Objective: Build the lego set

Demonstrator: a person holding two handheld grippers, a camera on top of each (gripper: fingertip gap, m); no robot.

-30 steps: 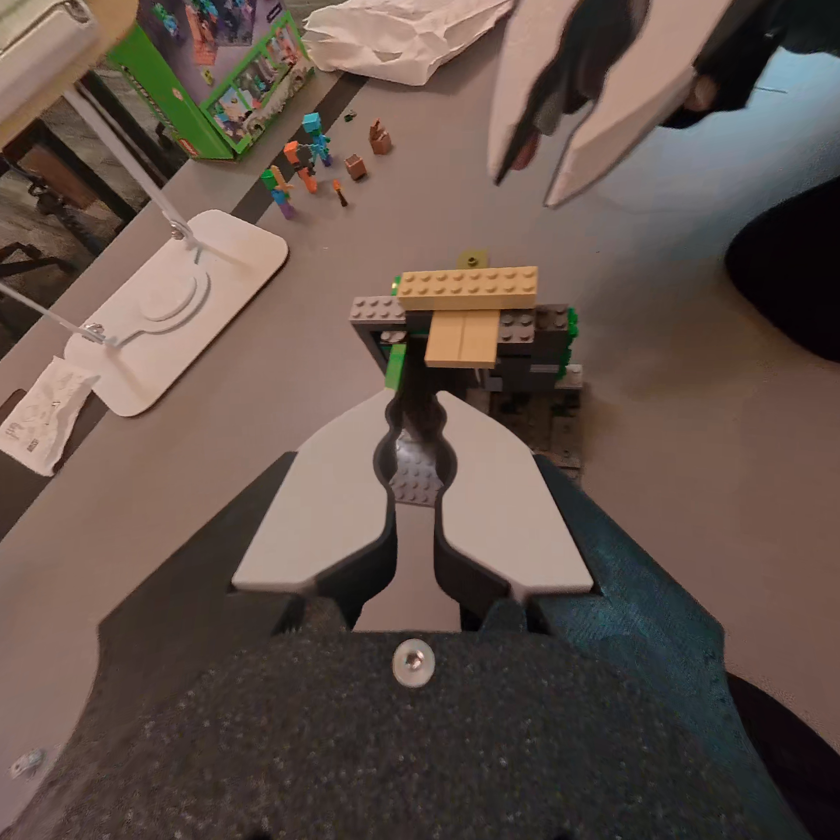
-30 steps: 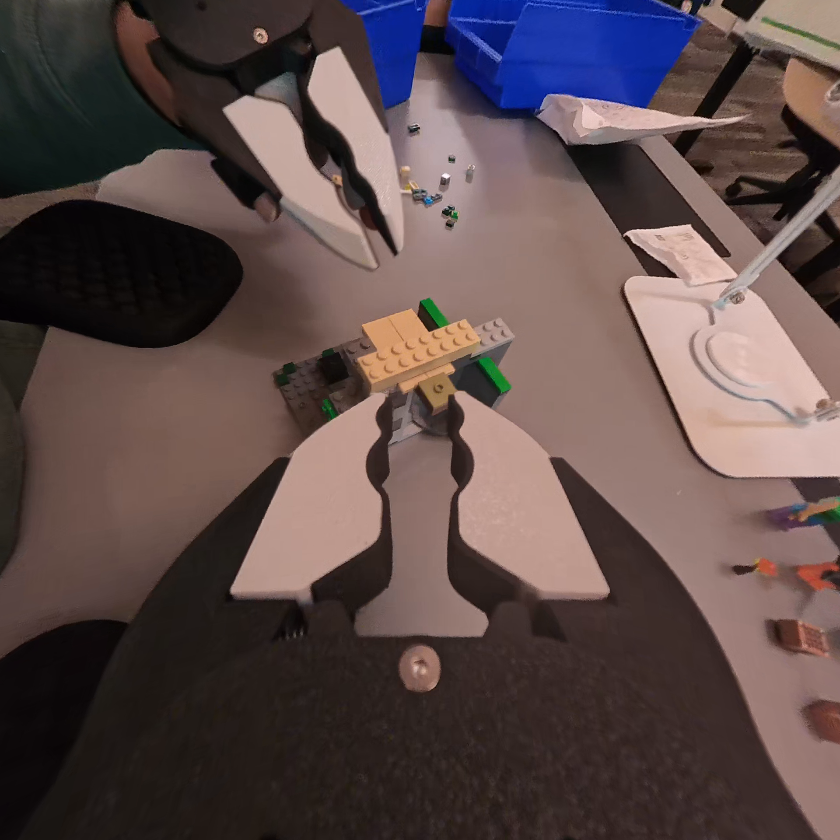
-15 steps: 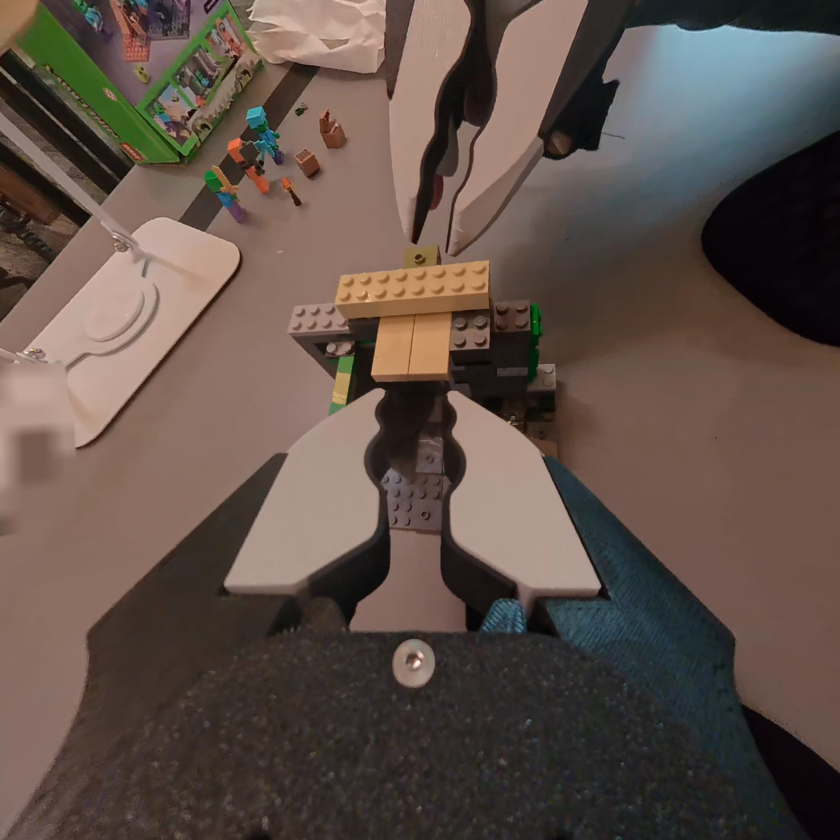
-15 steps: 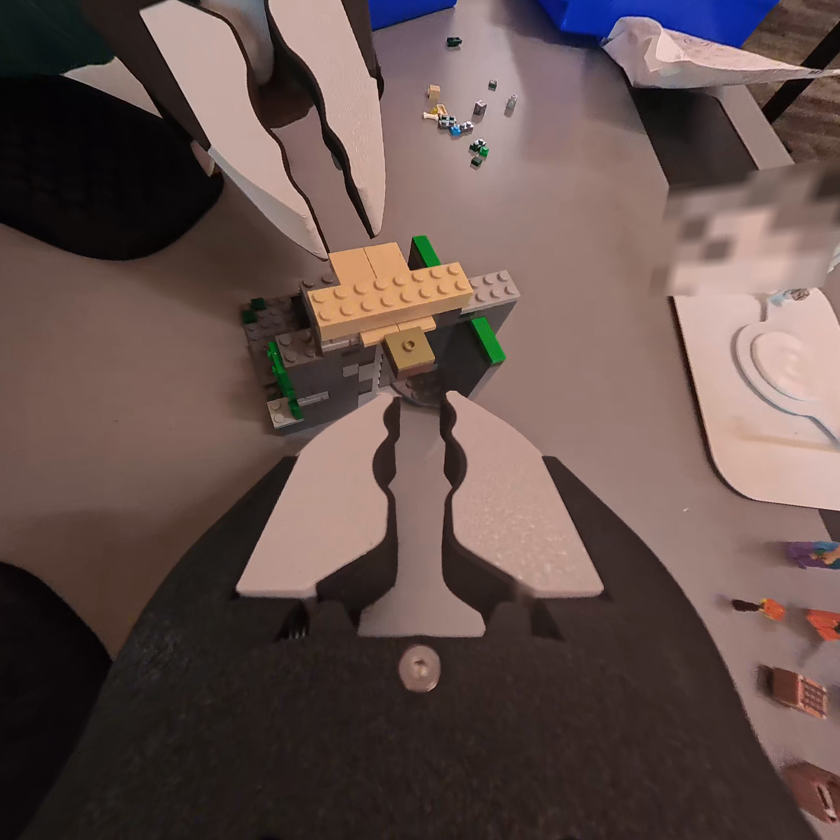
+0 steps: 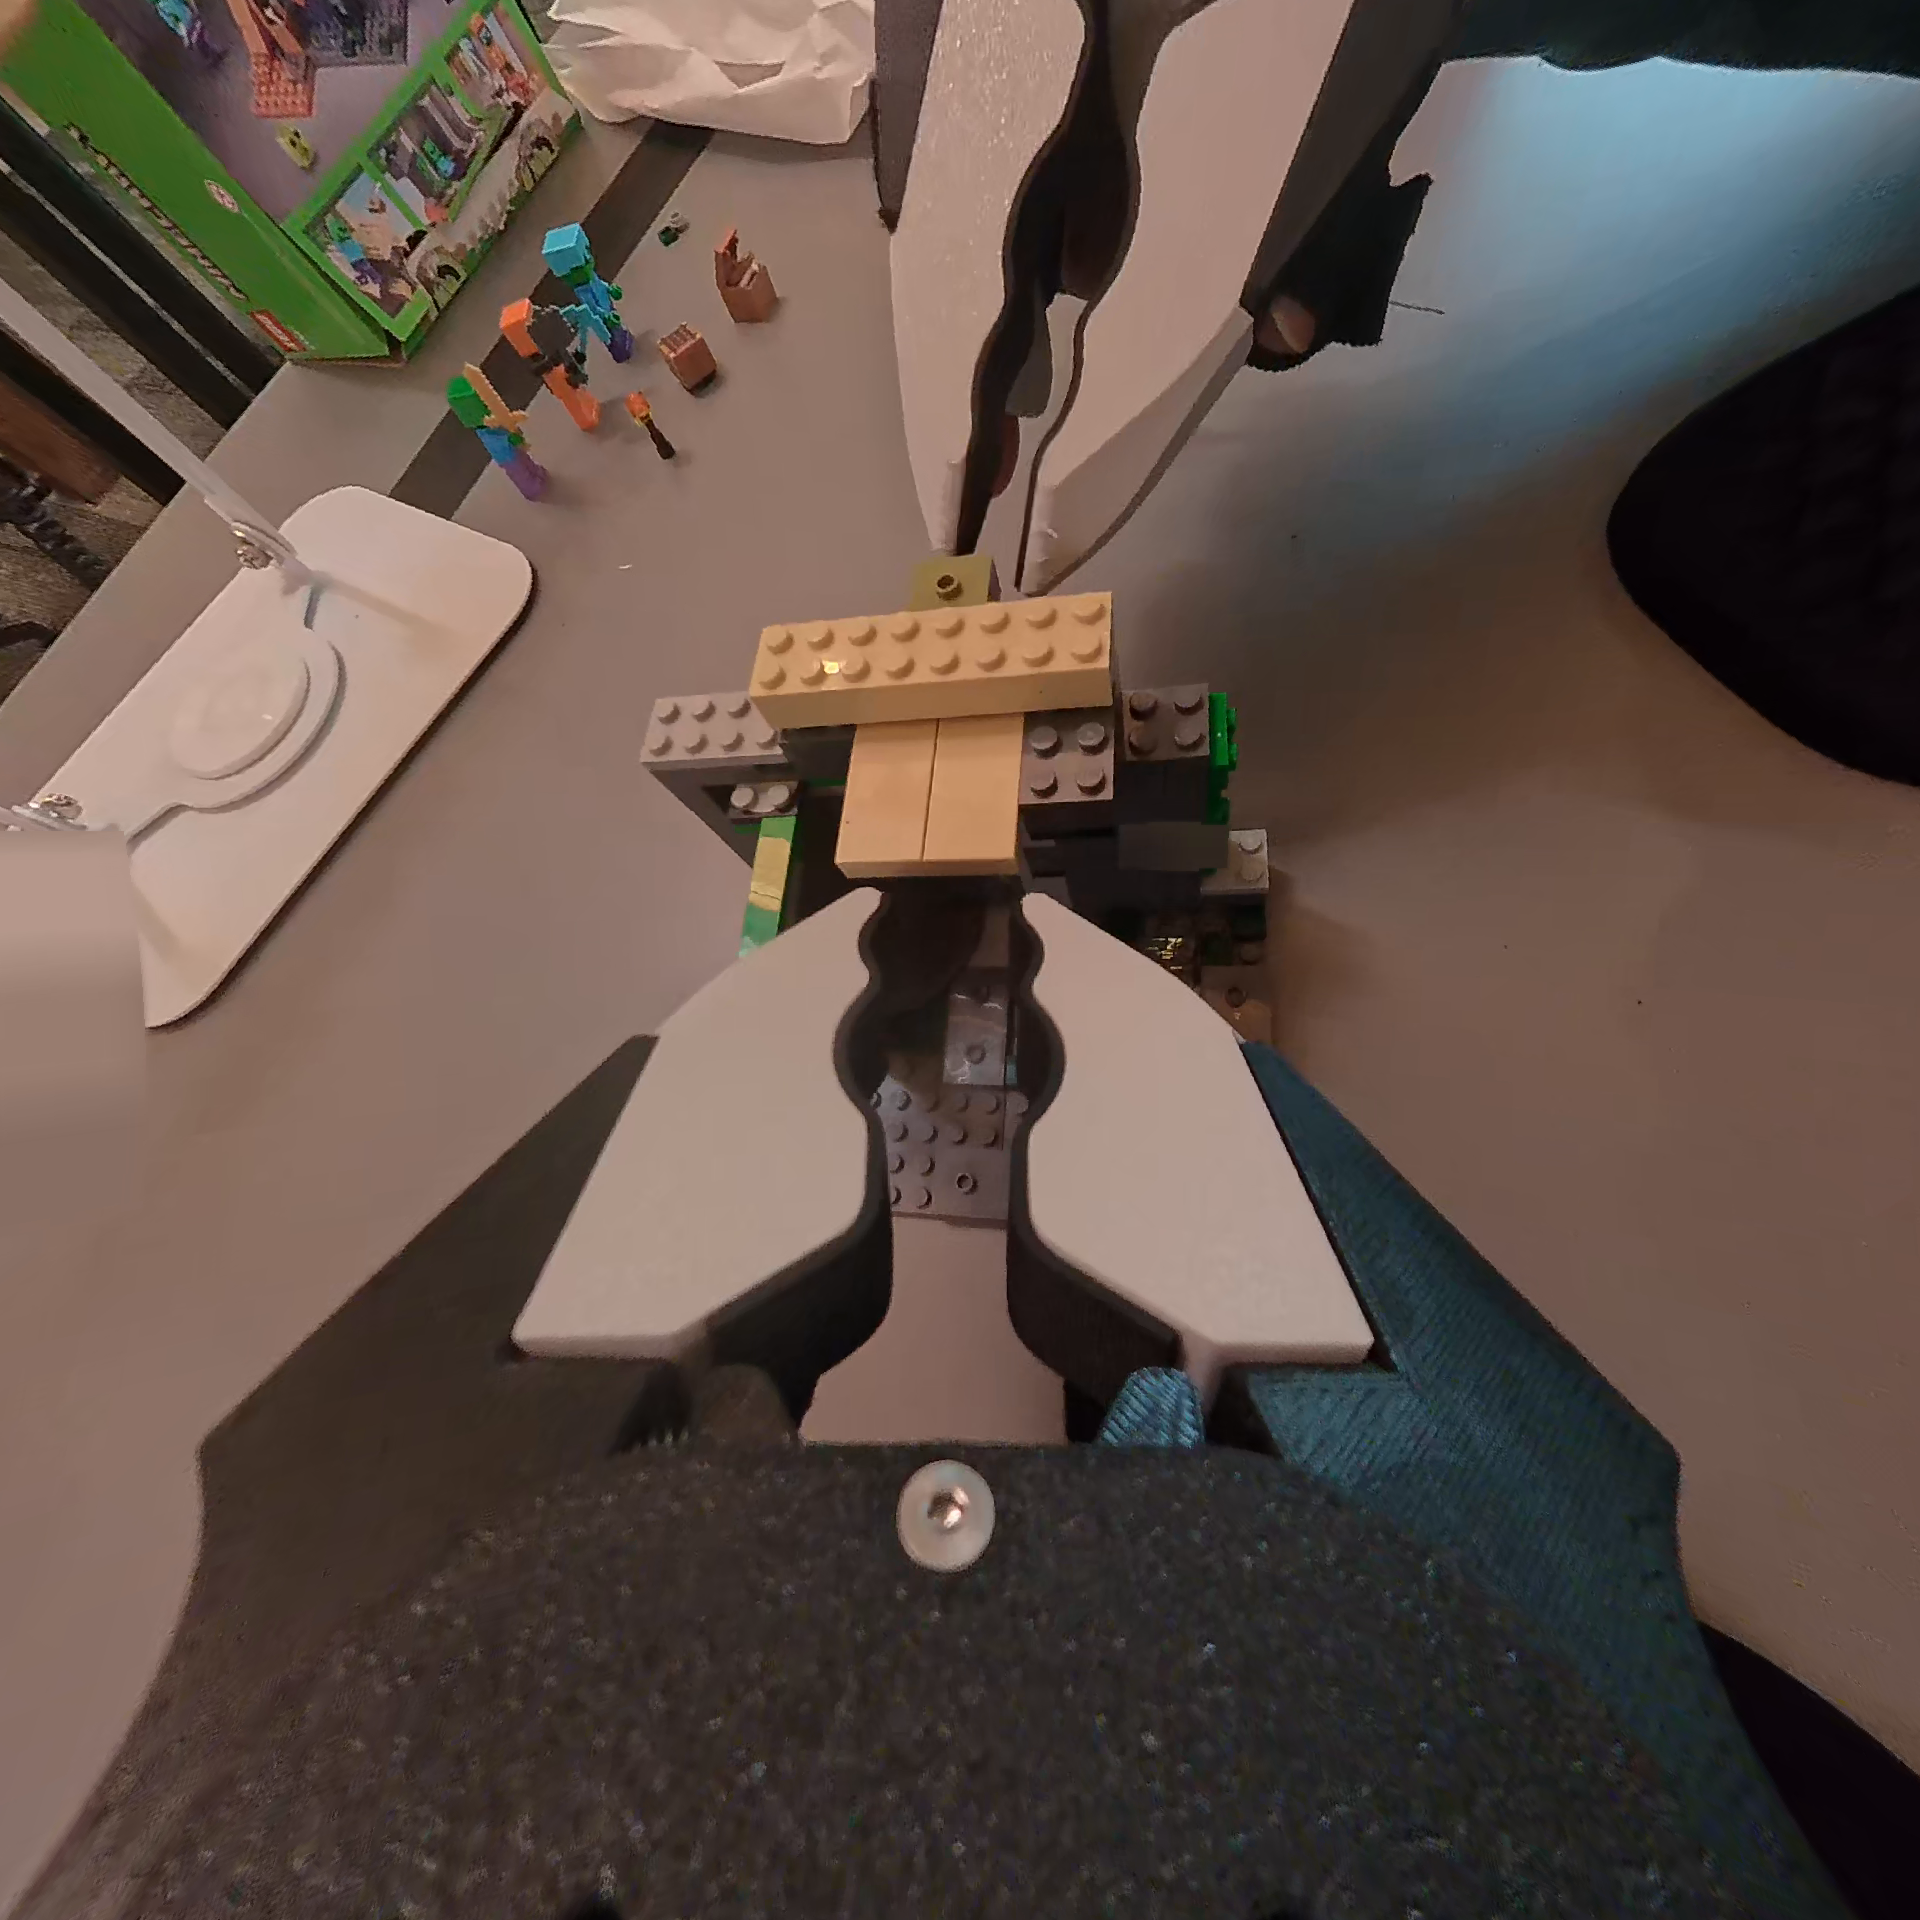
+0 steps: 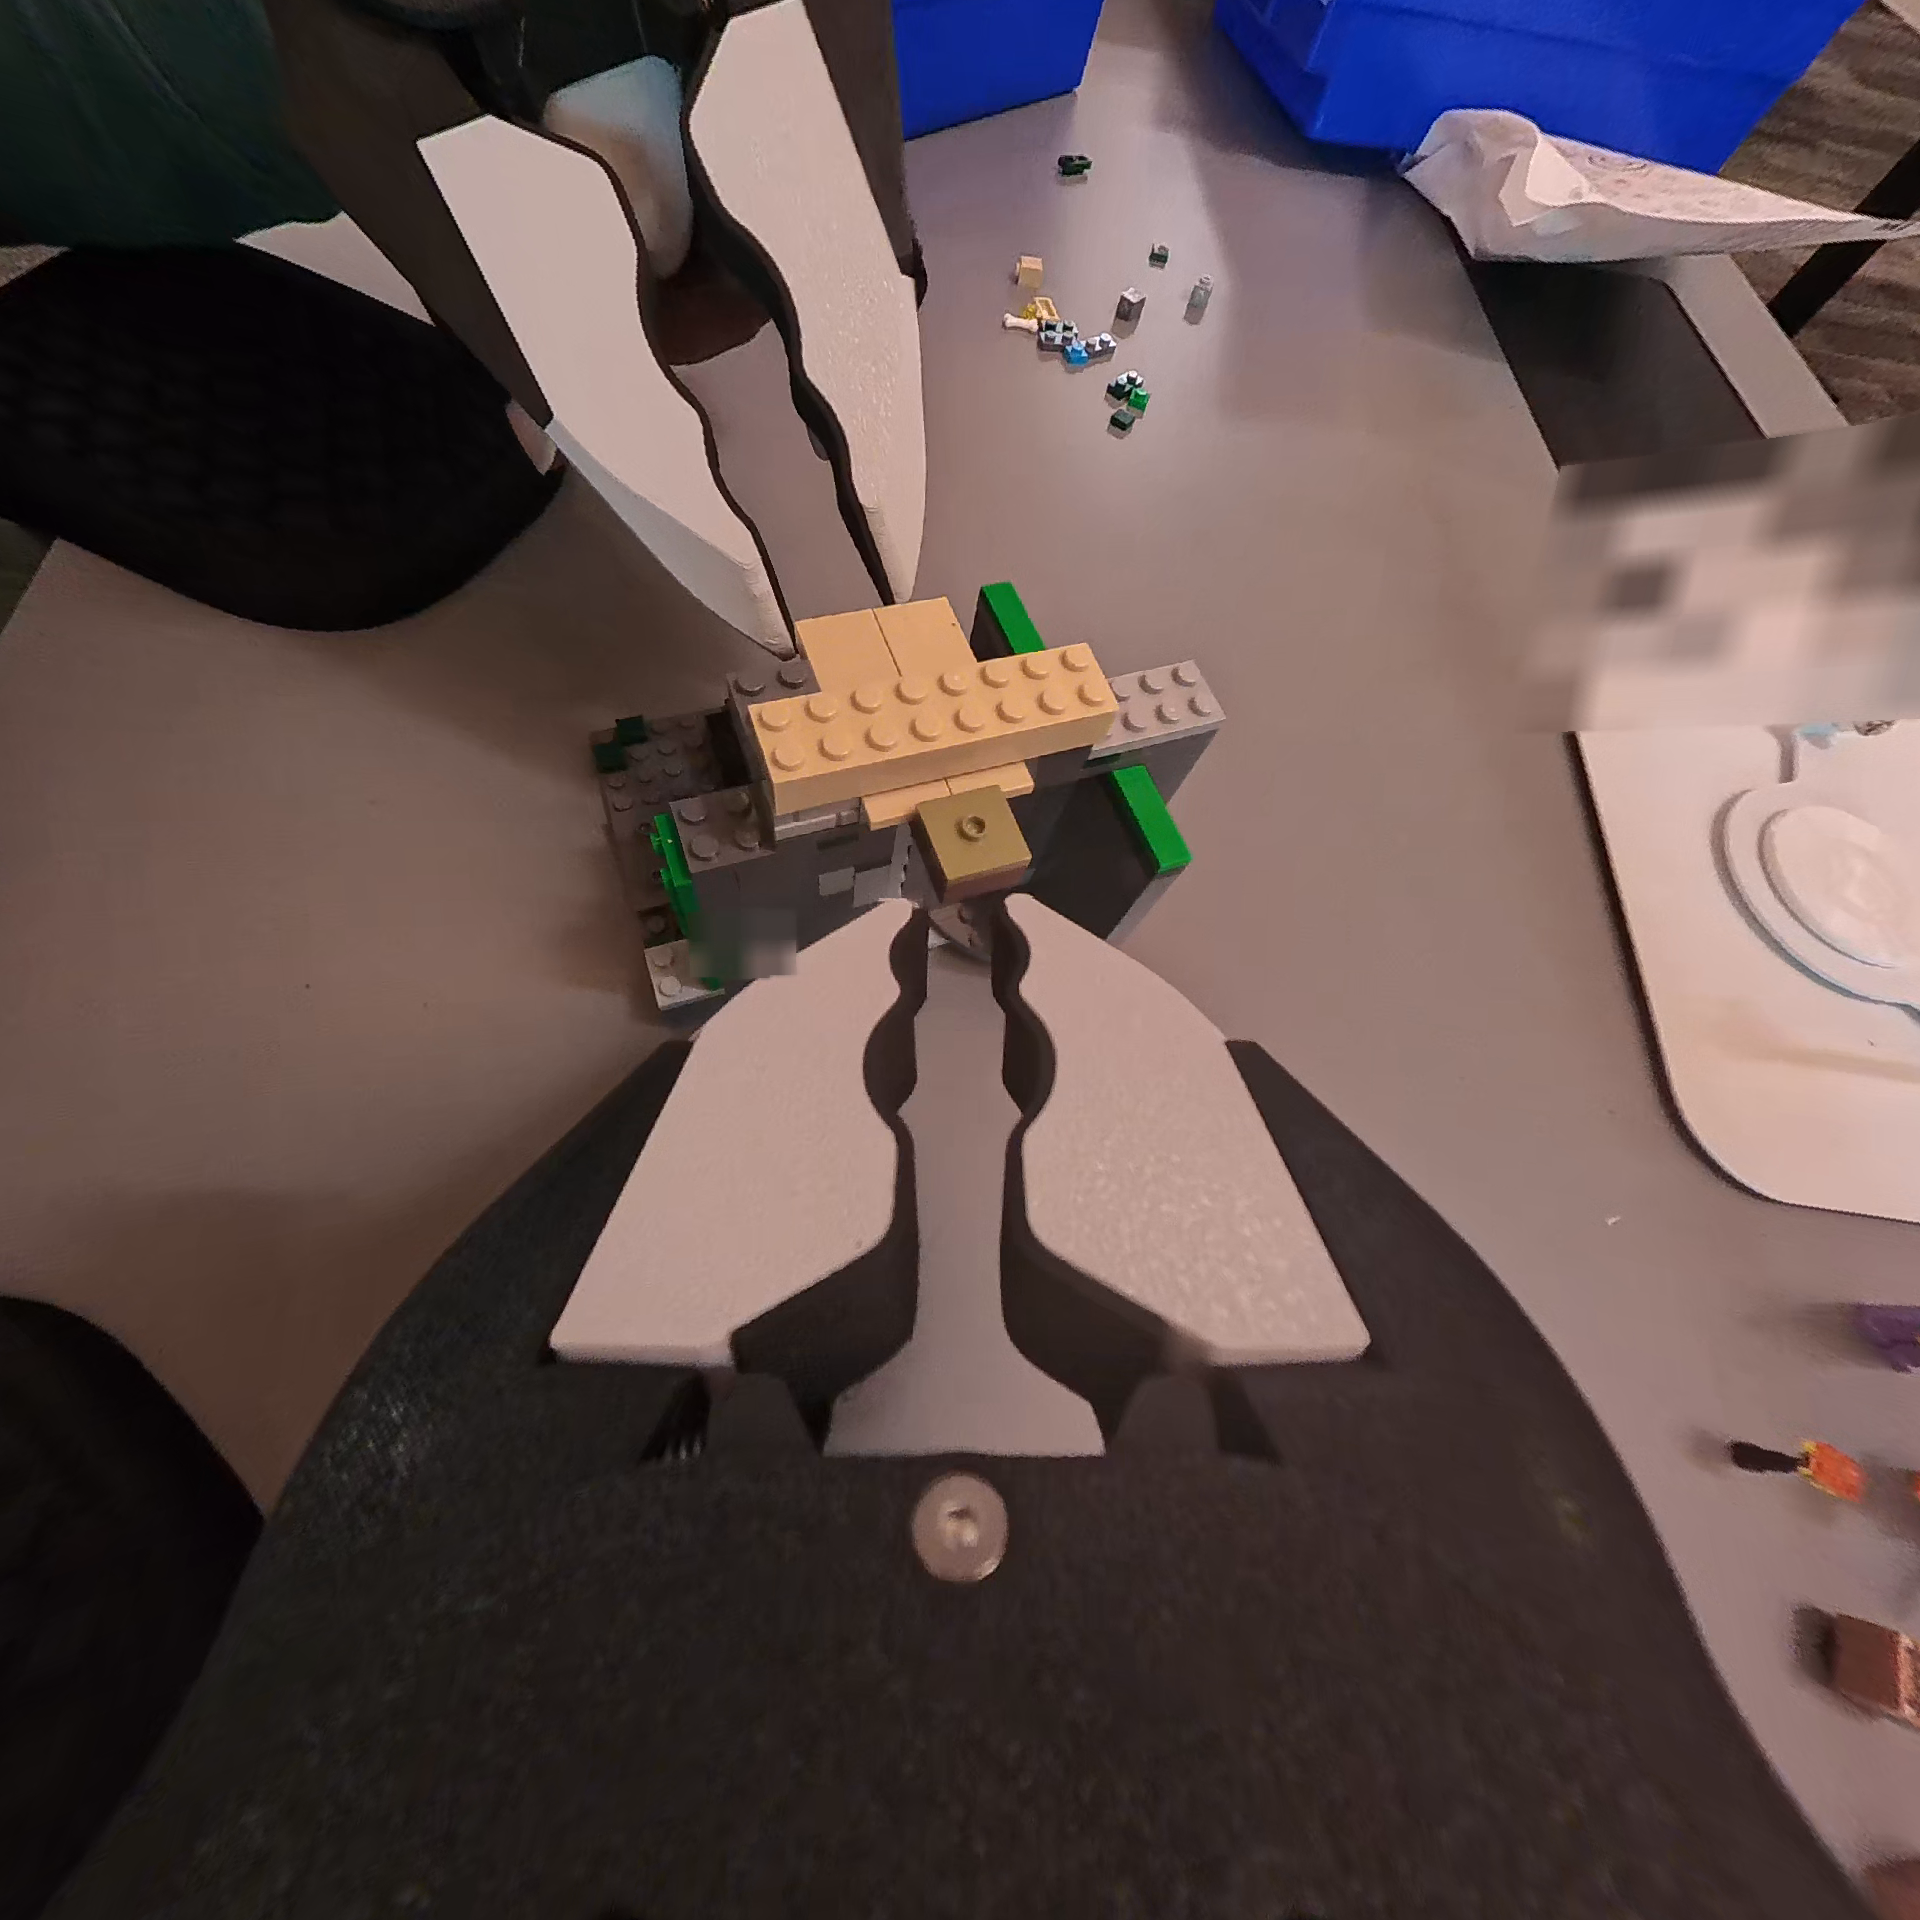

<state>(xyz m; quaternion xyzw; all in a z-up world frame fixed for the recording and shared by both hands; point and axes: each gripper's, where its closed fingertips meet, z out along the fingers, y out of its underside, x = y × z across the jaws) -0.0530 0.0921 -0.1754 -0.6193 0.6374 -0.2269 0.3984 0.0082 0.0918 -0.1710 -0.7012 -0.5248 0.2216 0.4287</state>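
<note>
The lego build (image 5: 1081, 748) stands on the grey table; it also shows in the right wrist view (image 6: 727, 831). A long tan brick (image 5: 935, 660) lies across two tan tiles (image 5: 925, 800) on top. A small olive piece (image 6: 971, 836) sticks out on the side facing my right gripper. My left gripper (image 5: 945, 914) is open by a narrow gap, its tips at the tiles' near end. My right gripper (image 6: 958, 906) is open by a narrow gap, its tips just short of the olive piece. Each gripper holds nothing that I can see.
A green set box (image 5: 312, 208), several minifigures (image 5: 561, 343) and a white lamp base (image 5: 281, 717) lie to the left. Blue bins (image 6: 1507, 62), a white bag (image 6: 1621, 197) and loose small pieces (image 6: 1091, 332) lie beyond the build. A black chair (image 6: 239, 447) stands by the table edge. The gap from one gripper's tips to the other's is roughly 7 centimetres. The long tan brick (image 5: 935, 660) is about 4 centimetres from both grippers' fingertips. It is also in sight in the right wrist view (image 6: 925, 694).
Both grippers have moved in toward the build from opposite sides. The right gripper's gap has narrowed near the olive piece. The left gripper's gap has widened slightly.
</note>
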